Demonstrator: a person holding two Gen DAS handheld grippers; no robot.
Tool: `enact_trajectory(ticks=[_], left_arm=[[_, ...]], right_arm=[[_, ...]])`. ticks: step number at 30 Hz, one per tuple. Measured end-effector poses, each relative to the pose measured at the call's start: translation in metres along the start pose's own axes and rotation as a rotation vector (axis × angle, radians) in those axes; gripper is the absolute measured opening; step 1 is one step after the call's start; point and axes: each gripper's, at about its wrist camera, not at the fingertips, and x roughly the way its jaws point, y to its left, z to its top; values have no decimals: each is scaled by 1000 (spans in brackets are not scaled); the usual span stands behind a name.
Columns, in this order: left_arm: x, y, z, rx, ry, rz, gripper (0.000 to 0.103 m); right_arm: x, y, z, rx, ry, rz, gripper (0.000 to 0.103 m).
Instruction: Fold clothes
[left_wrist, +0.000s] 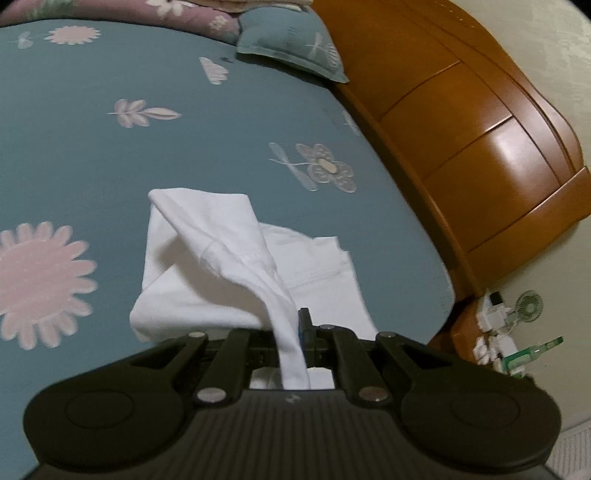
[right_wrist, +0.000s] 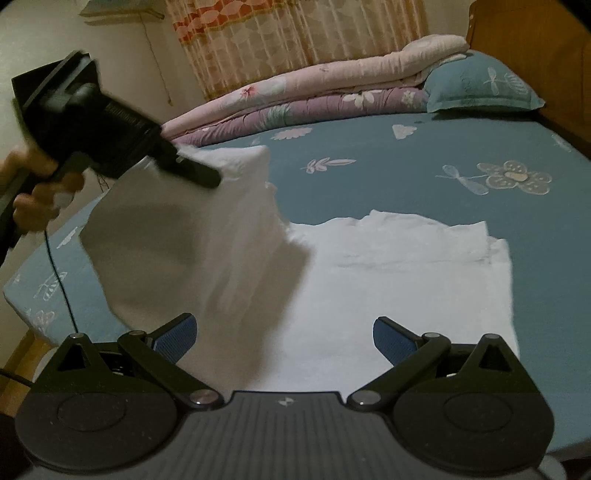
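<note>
Left claw (left_wrist: 295, 334) pinches a bunched edge of the white garment (left_wrist: 221, 266), lifting a fold off the blue floral bed sheet (left_wrist: 110, 155); rest of the cloth lies flat just beyond, wooden headboard (left_wrist: 480, 147) at right. Right wrist view: right claw (right_wrist: 284, 338) spread wide, empty, above the garment's near flat part; left claw raises the left portion, a hand (right_wrist: 33, 188) gripping it. Pillow (right_wrist: 476, 85) far right.

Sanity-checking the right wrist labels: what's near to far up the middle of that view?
Right gripper, open → white garment flat on the bed → blue flowered sheet → folded quilts → curtain.
</note>
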Motion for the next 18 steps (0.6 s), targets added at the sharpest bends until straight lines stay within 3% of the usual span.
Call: enact_trajectory(ticks=[9,18], left_arm=[[60,-44,12,26,80,-40,5],[114,-52,10,1,141,-35,5]], right_arm=[[-27,-10,-3,-41,-38,-53,103],[-39,-29,-6,-1,-54,-103,103]])
